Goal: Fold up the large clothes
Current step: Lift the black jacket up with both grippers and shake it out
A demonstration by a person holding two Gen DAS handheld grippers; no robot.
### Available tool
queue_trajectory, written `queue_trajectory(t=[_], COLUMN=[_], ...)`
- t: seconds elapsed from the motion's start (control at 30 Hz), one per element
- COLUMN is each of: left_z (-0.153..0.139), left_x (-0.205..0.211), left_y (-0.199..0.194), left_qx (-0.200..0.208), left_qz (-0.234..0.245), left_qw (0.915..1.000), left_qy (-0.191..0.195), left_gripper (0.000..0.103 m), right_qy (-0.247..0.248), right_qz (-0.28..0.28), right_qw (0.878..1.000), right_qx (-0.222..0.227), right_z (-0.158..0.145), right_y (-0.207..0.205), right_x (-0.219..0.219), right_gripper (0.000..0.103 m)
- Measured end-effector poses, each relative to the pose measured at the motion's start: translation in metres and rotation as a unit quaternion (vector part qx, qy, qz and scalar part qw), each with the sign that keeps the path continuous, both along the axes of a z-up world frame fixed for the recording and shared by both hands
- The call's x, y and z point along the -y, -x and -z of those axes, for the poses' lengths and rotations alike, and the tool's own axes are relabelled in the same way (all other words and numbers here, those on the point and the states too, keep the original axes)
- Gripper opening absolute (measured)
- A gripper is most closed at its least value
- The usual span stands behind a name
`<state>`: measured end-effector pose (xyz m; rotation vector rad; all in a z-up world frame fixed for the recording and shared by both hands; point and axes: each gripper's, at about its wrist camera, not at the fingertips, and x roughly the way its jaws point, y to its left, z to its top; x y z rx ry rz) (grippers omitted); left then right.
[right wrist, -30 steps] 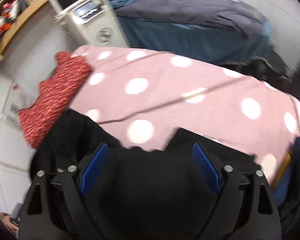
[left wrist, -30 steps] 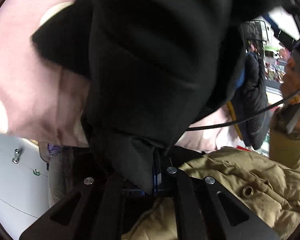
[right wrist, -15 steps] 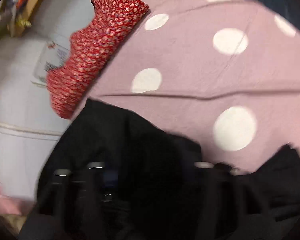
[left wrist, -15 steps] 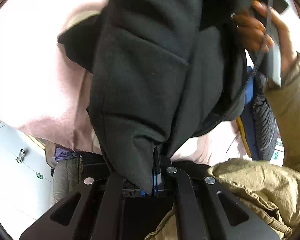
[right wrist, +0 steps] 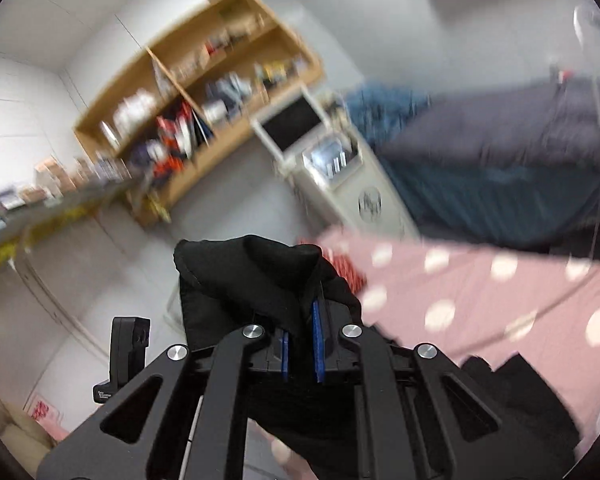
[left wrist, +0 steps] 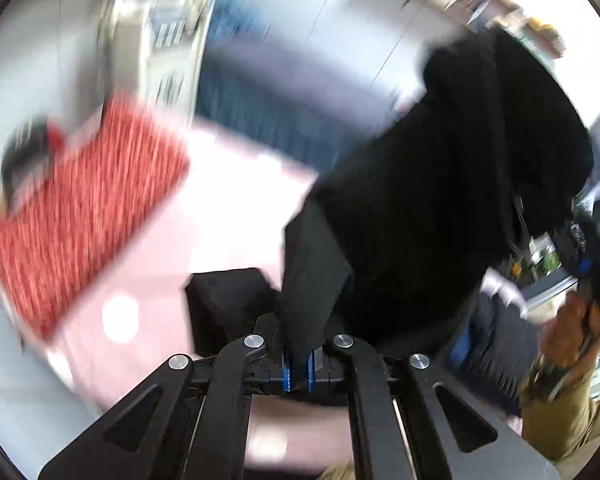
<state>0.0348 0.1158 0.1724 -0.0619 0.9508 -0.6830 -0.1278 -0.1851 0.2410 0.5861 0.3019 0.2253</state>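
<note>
- One black garment (left wrist: 440, 200), matte and bunched, lifted across the right of the left view above one pink dotted sheet (right wrist: 480, 292).
- Two grippers: left gripper (left wrist: 298, 364) pinched narrow on a cloth fold; right gripper (right wrist: 302, 344) clamped on another bunched edge, lower centre.
- One red patterned cloth (left wrist: 80, 208), left, blurred.

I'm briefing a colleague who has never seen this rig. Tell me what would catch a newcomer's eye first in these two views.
The bulky black fabric garment dominates: it hangs across the right of the left wrist view, an edge pinched in the left gripper, another bunch clamped in the right gripper. Behind lies the pink cloth with white polka dots, with a blurred red patterned textile at left. A cluttered wooden shelf unit fills the right wrist view's upper left.
</note>
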Motion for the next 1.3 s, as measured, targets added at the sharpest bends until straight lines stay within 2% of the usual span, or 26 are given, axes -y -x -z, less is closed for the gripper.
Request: queue_trajectory(t=[0.07, 0.13, 0.2, 0.3, 0.37, 0.43, 0.5, 0.6, 0.67, 0.73, 0.77, 0.87, 0.9, 0.93, 1.0, 1.03, 1.07, 1.1, 1.13, 1.2, 1.27, 1.3], left_z=[-0.058, -0.099, -0.141, -0.190, -0.210, -0.229, -0.244, -0.254, -0.254, -0.247, -0.238, -0.190, -0.177, -0.156, -0.111, -0.090, -0.067, -0.037, -0.016, 0.028, 0.064, 0.091], left_x=[0.001, 0.000, -0.004, -0.012, -0.019, -0.024, -0.028, -0.032, -0.028, -0.018, -0.010, 0.018, 0.026, 0.043, 0.078, 0.090, 0.101, 0.114, 0.120, 0.120, 0.116, 0.109], left_y=[0.012, 0.028, 0.049, 0.080, 0.099, 0.116, 0.127, 0.124, 0.117, 0.099, 0.082, 0.016, 0.000, -0.023, -0.062, -0.075, -0.089, -0.103, -0.111, -0.119, -0.126, -0.129], left_qx=[0.071, 0.119, 0.171, 0.225, 0.247, 0.271, 0.295, 0.309, 0.324, 0.309, 0.289, 0.196, 0.175, 0.157, 0.139, 0.128, 0.122, 0.116, 0.103, 0.080, 0.034, 0.007], left_qz=[0.005, 0.012, 0.023, 0.045, 0.066, 0.070, 0.064, 0.065, 0.049, 0.037, 0.035, 0.033, 0.030, 0.019, 0.001, -0.007, -0.022, -0.039, -0.043, -0.046, -0.032, -0.033], left_qw=[0.9967, 0.9905, 0.9801, 0.9626, 0.9517, 0.9427, 0.9353, 0.9239, 0.9214, 0.9306, 0.9382, 0.9632, 0.9681, 0.9763, 0.9865, 0.9897, 0.9917, 0.9924, 0.9930, 0.9931, 0.9945, 0.9926], left_qy=[0.039, 0.068, 0.098, 0.144, 0.170, 0.182, 0.185, 0.217, 0.209, 0.193, 0.188, 0.181, 0.177, 0.148, 0.087, 0.064, 0.032, -0.013, -0.039, -0.073, -0.094, -0.116], left_gripper=[0.005, 0.005, 0.005, 0.005, 0.005, 0.005, 0.005, 0.005, 0.005, 0.005, 0.005, 0.005, 0.005, 0.005, 0.015, 0.021, 0.043, 0.078, 0.090, 0.092, 0.092, 0.092], right_qy=[0.019, 0.044, 0.072, 0.073, 0.079, 0.078, 0.072, 0.100, 0.099, 0.067, 0.037, -0.004, -0.012, -0.018, -0.016, -0.009, -0.006, -0.012, -0.020, -0.033, -0.033, -0.030], right_qz=[0.025, 0.039, 0.048, 0.064, 0.081, 0.089, 0.079, 0.093, 0.104, 0.107, 0.114, 0.151, 0.155, 0.166, 0.200, 0.219, 0.239, 0.247, 0.247, 0.256, 0.246, 0.240], right_qw=[0.998, 0.994, 0.987, 0.975, 0.965, 0.958, 0.952, 0.937, 0.940, 0.954, 0.964, 0.978, 0.981, 0.983, 0.980, 0.975, 0.967, 0.960, 0.956, 0.945, 0.937, 0.929], right_qx=[0.054, 0.088, 0.137, 0.201, 0.238, 0.260, 0.286, 0.320, 0.311, 0.273, 0.239, 0.145, 0.113, 0.071, 0.004, -0.036, -0.092, -0.134, -0.157, -0.200, -0.248, -0.279], right_z=[-0.042, -0.075, -0.111, -0.154, -0.178, -0.197, -0.207, -0.219, -0.220, -0.210, -0.200, -0.155, -0.137, -0.115, -0.077, -0.058, -0.029, -0.006, 0.016, 0.057, 0.091, 0.111], right_y=[0.040, 0.070, 0.110, 0.163, 0.193, 0.208, 0.212, 0.217, 0.199, 0.169, 0.145, 0.083, 0.062, 0.033, -0.005, -0.023, -0.042, -0.054, -0.059, -0.058, -0.051, -0.046], right_x=[-0.002, -0.006, -0.023, -0.035, -0.042, -0.046, -0.049, -0.054, -0.045, -0.030, -0.014, 0.029, 0.042, 0.058, 0.078, 0.087, 0.100, 0.107, 0.113, 0.118, 0.117, 0.117], right_gripper=[0.010, 0.009, 0.009, 0.009, 0.009, 0.009, 0.009, 0.009, 0.009, 0.009, 0.009, 0.009, 0.009, 0.009, 0.013, 0.020, 0.039, 0.054, 0.074, 0.075, 0.075, 0.075])
